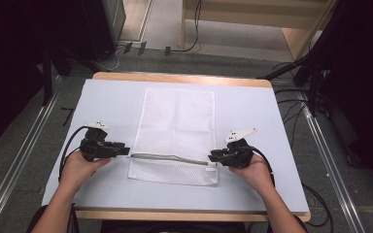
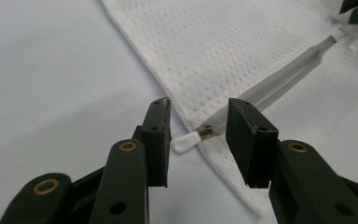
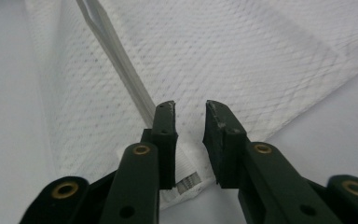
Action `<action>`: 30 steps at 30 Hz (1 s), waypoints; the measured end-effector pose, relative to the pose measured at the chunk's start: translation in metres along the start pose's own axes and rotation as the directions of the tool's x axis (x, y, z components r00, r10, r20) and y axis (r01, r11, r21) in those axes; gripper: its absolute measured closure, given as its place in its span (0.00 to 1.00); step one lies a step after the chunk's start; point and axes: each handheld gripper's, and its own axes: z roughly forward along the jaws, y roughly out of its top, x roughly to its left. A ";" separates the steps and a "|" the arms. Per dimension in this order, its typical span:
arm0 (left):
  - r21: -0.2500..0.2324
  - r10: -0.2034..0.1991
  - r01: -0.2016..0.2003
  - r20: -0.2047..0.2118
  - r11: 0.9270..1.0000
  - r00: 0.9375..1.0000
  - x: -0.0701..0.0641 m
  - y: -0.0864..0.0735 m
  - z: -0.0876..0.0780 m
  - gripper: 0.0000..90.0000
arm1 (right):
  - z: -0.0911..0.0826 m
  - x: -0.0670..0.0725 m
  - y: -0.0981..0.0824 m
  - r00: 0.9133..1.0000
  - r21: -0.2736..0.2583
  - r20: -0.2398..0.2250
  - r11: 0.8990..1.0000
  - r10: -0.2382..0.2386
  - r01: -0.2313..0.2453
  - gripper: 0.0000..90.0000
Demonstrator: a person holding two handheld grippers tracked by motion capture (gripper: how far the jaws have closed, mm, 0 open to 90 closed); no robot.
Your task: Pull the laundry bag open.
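Where the forearms come in at the near edge of the table [image 1: 281,145], a white mesh bag [image 1: 177,121] is seen lying flat across the middle, its zipper [image 1: 170,158] running crosswise close to the near hem. At the zipper's left end, the left gripper [image 1: 124,148] is held with its jaws parted, nothing pinched; the small white pull tab [image 2: 185,141] lies between them, untouched. At the right end, the right gripper [image 1: 212,156] is likewise released, its jaws standing apart over the bag's corner, beside a little sewn label [image 3: 186,179].

The bag is judged light, limp and thin, likely to bunch or slide on the smooth surface if tugged from one side only. The tab and the opposite corner seem the best holds. Bare surface is left on both sides and beyond the far hem, so room for pulling is ample.
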 end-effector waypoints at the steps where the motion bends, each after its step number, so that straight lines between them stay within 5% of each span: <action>1: -0.005 -0.003 0.003 -0.010 1.000 1.000 0.001 0.000 -0.001 0.64 | -0.001 -0.001 0.000 1.000 -0.006 0.012 1.000 0.005 -0.004 0.78; 15: -0.069 -0.024 0.018 -0.075 0.997 0.997 0.019 0.001 -0.006 0.48 | -0.019 -0.024 -0.006 0.986 -0.081 0.143 0.994 0.080 -0.069 0.62; 30: -0.064 -0.039 0.031 -0.132 0.997 0.991 0.035 0.002 -0.004 0.40 | -0.024 -0.040 -0.014 0.969 -0.106 0.198 0.986 0.148 -0.129 0.53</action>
